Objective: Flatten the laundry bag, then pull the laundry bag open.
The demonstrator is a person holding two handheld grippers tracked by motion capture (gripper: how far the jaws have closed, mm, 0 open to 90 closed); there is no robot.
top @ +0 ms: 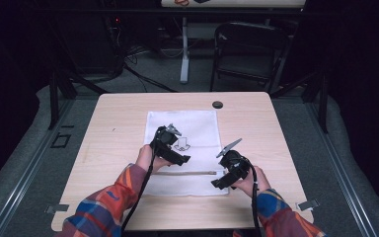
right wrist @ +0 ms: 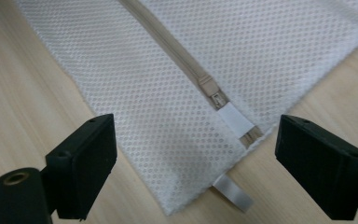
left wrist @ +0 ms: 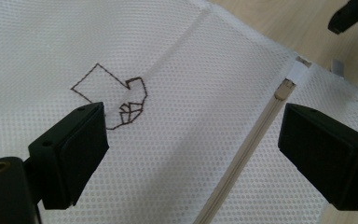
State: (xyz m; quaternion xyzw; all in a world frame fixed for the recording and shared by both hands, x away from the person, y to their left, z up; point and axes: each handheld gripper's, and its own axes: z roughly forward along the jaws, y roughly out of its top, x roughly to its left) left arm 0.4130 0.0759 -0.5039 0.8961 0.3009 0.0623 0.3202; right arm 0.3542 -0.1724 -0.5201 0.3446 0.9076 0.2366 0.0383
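A white mesh bag (top: 192, 129) lies flat on the wooden table (top: 118, 108), with a beige zipper (top: 187, 173) across its near part. My left gripper (top: 176, 157) hovers open over the bag's middle; its view shows the mesh bag (left wrist: 205, 60), a brown stitched arrow logo (left wrist: 116, 91) and the zipper (left wrist: 256, 135) between the jaws. My right gripper (top: 223, 181) is open at the bag's near right corner. Its view shows the zipper slider (right wrist: 216, 99), a white tab (right wrist: 235, 119) over the zipper end, and a white ribbon loop (right wrist: 233, 195) at the corner of the mesh bag (right wrist: 135, 93).
A small black round cap (top: 217, 104) sits in the table's far edge. A dark folding chair (top: 249, 49) and a white table leg (top: 184, 49) stand beyond the table. Bare wood (right wrist: 23, 116) surrounds the bag on all sides.
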